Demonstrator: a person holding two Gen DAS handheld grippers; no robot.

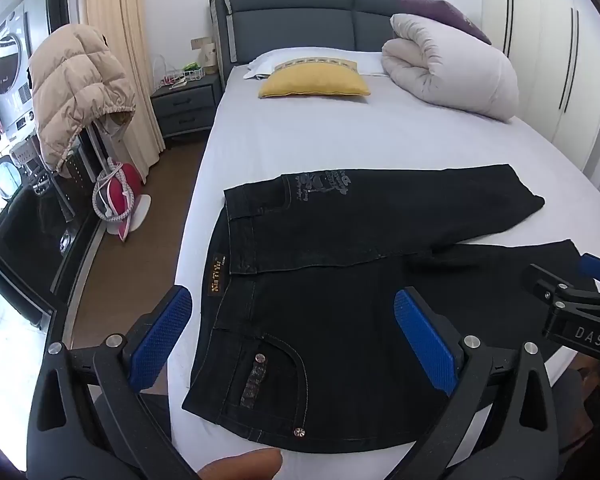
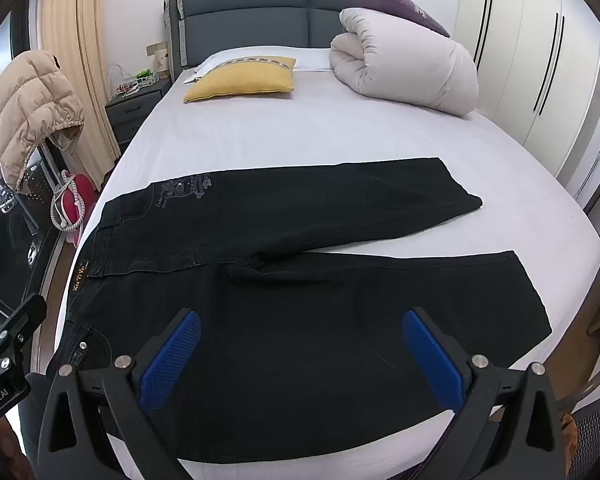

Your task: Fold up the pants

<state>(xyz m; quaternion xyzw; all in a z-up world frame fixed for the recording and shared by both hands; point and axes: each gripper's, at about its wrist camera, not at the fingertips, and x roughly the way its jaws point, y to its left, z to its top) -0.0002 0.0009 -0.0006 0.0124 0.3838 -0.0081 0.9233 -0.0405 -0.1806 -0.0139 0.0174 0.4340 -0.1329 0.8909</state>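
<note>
Black jeans [image 1: 340,280] [image 2: 284,264] lie spread flat across the near end of the white bed [image 1: 300,136] [image 2: 300,128], waistband to the left, both legs running right and splayed apart. My left gripper [image 1: 296,320] hovers open above the waistband and back pocket, its blue pads [image 1: 424,340] wide apart with nothing between them. My right gripper [image 2: 300,340] hangs open over the thigh of the near leg, blue pads [image 2: 432,356] also apart and empty. The right gripper's body [image 1: 572,304] shows at the right edge of the left wrist view.
A yellow pillow [image 1: 314,82], a rolled white duvet [image 1: 448,64] and a purple cushion [image 1: 444,14] sit at the head of the bed. Left of the bed are a nightstand [image 1: 184,108], a beige puffer jacket [image 1: 76,88] and a red iron [image 1: 120,200]. White wardrobes [image 2: 540,80] stand right.
</note>
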